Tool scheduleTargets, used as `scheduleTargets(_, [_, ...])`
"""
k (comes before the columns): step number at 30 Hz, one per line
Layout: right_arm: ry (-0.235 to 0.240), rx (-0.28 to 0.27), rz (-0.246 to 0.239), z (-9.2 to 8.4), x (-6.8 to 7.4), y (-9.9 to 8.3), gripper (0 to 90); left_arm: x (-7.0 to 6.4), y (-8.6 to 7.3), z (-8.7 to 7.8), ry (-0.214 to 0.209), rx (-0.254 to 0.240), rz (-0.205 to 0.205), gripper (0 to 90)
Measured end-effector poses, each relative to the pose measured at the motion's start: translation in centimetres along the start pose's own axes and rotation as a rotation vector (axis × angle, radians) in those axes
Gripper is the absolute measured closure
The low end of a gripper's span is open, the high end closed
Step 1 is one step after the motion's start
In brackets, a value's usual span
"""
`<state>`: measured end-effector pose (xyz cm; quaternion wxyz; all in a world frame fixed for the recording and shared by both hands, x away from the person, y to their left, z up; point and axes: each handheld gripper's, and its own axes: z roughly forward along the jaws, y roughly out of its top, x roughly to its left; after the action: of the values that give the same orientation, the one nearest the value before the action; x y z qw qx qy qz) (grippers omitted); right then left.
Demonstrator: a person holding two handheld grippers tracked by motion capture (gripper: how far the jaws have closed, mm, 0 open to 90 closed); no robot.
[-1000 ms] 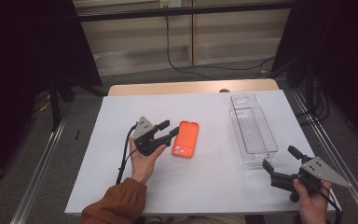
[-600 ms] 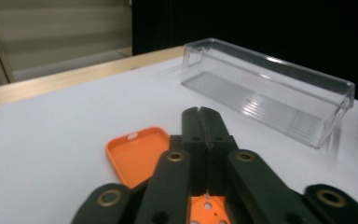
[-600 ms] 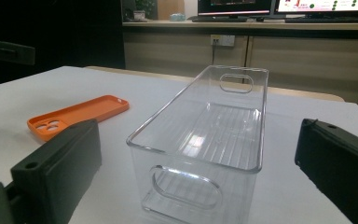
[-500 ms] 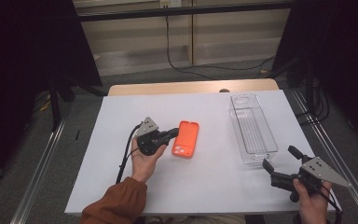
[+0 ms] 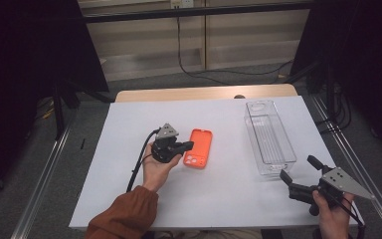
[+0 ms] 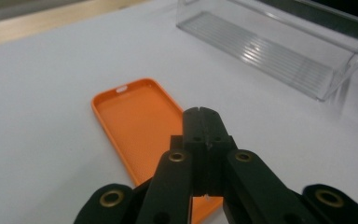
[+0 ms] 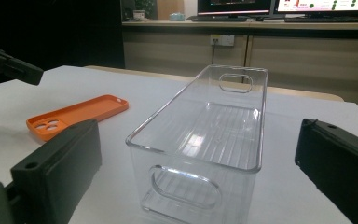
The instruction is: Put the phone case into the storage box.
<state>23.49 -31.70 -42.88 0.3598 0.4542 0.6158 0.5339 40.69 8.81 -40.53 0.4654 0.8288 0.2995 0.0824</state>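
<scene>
No text or label can be read.

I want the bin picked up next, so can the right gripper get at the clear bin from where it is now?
Probably yes. The right gripper sits open just off the near end of the bin, with bare table between them. In the right gripper view its jaws stand either side of that end, and the phone case lies well off to the side.

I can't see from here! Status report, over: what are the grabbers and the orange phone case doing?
Left gripper shut, over the phone case. Right gripper open, empty, facing the clear bin. Case flat on the table, hollow side up. Nothing in the way.
</scene>
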Motion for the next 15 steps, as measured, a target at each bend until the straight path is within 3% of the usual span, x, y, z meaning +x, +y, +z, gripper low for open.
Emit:
scheduleTargets(2, [-0.001,0.0,0.0,0.0,0.0,0.0,0.0,0.0,0.1,0.5,-0.02,0.023,-0.017,90.0])
scheduleTargets(3, [0.0,0.001,0.002,0.0,0.0,0.0,0.0,0.0,0.2,0.8,-0.009,0.045,-0.011,90.0])
scheduleTargets(9, [0.001,0.001,0.0,0.0,0.0,0.0,0.0,-0.3,0.9,2.2,-0.048,0.129,-0.008,90.0])
scheduleTargets(15, [0.002,0.0,-0.001,0.0,0.0,0.0,0.0,-1.0,1.0,3.2,-0.078,0.17,-0.014,90.0])
